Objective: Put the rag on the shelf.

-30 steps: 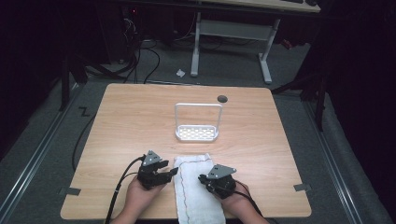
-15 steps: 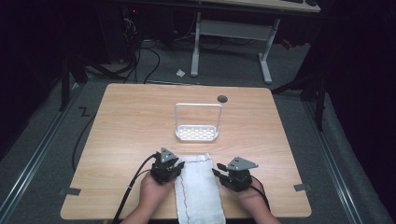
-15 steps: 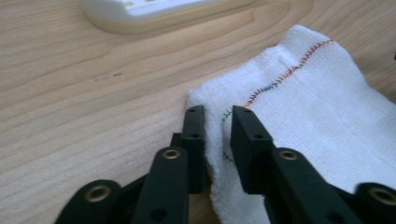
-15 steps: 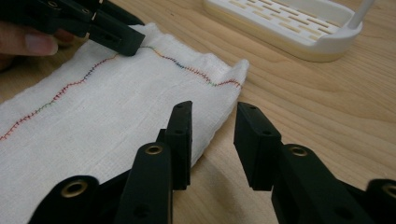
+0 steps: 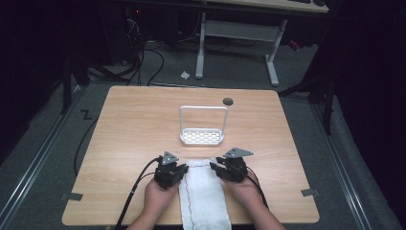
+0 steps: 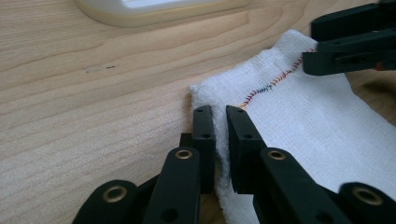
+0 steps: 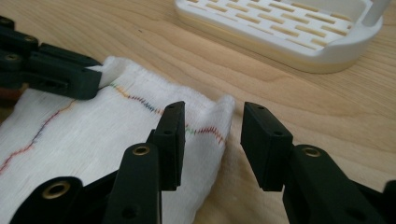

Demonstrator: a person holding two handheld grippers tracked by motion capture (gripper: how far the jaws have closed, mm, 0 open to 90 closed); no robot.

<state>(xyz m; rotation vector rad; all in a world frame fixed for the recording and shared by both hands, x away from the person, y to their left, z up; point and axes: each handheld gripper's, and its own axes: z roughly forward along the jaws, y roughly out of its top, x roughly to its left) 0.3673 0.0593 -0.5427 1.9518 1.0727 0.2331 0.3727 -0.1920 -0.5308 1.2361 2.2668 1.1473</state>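
A white towel (image 5: 203, 196) with a multicoloured stitched line lies folded lengthwise at the table's front middle. My left gripper (image 5: 182, 168) sits at the towel's far left corner. In the left gripper view its jaws (image 6: 218, 114) have just been closing and are shut on the towel's (image 6: 303, 116) edge. My right gripper (image 5: 216, 166) is at the far right corner. Its jaws (image 7: 212, 119) have just been opening and stand apart, with the towel's (image 7: 84, 135) corner between them and not pinched. Each gripper also sees the other: the right gripper (image 6: 345, 51) and the left gripper (image 7: 56, 70).
A white slotted rack (image 5: 202, 136) with a tall loop handle stands just beyond the towel, close ahead of both grippers (image 7: 289, 32). A dark round spot (image 5: 228, 101) marks the table's far side. Bare wood (image 5: 129, 134) stretches to both sides. Cables trail off the front edge.
The left jaws have shut on the towel's left edge. The right gripper swung out to the right, then came back in to the towel's far right corner with its jaws opened.
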